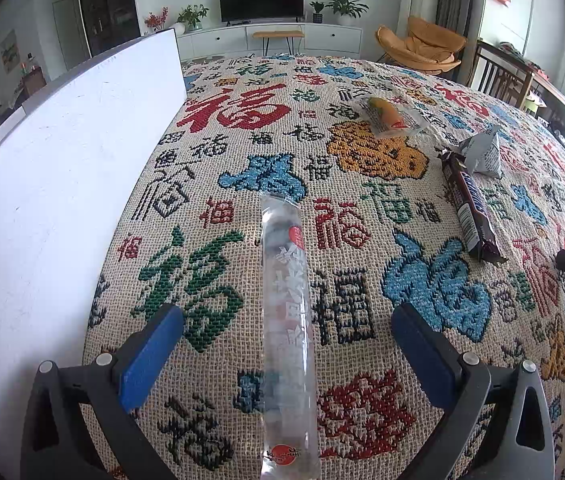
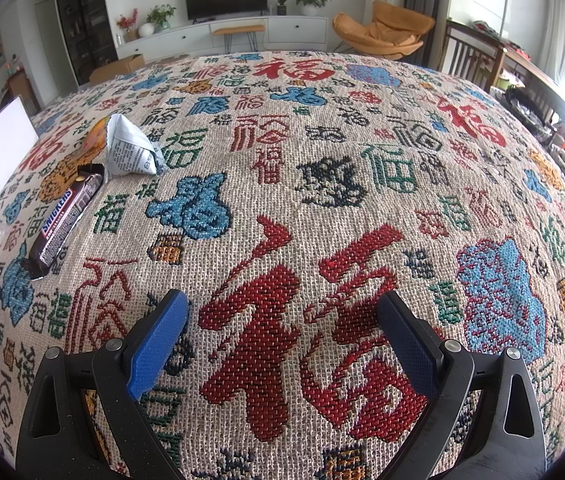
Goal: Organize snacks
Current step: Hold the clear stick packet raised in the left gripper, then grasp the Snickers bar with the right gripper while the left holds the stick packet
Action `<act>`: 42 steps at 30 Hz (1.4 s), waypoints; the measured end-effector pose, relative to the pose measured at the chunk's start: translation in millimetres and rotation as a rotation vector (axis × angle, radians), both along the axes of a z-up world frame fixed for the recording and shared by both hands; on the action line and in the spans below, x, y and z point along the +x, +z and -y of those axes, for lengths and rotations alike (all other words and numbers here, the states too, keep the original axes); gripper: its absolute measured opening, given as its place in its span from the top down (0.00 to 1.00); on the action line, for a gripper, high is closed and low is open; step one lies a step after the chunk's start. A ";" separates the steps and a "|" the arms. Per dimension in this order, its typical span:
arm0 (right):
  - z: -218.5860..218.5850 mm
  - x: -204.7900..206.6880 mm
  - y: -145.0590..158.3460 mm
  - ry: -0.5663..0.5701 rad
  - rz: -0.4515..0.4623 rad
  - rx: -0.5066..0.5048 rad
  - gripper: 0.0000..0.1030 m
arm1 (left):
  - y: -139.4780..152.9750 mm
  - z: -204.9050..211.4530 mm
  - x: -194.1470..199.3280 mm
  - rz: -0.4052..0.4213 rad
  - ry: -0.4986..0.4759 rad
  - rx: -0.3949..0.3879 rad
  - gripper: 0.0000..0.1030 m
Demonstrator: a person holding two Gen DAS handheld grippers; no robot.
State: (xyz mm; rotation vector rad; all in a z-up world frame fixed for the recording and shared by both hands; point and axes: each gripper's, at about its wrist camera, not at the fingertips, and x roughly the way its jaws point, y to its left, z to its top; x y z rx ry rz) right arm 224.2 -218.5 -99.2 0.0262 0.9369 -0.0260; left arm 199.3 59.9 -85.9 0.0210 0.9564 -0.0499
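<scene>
Both tools stand with their blue-padded jaws spread apart over the patterned cloth [image 1: 362, 208]: the left gripper [image 1: 287, 330] straddles a long clear snack tube [image 1: 288, 320] lying lengthwise down the lower centre of its view without touching it, with a tall white board [image 1: 54, 184] walling off the left side of that frame. Further right in the same view lie an orange snack packet [image 1: 388, 117], a crumpled silver pouch [image 1: 482, 152] and a Snickers bar [image 1: 468, 208], clustered near one another. The right gripper [image 2: 282, 334] holds nothing, only bare cloth between its fingers, with the bar, pouch and orange packet at the upper left of its frame.
</scene>
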 end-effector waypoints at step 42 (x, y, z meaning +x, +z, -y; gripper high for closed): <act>-154.7 79.0 11.3 0.153 -0.224 0.080 0.45 | -0.2 0.3 0.1 0.001 0.001 0.000 0.00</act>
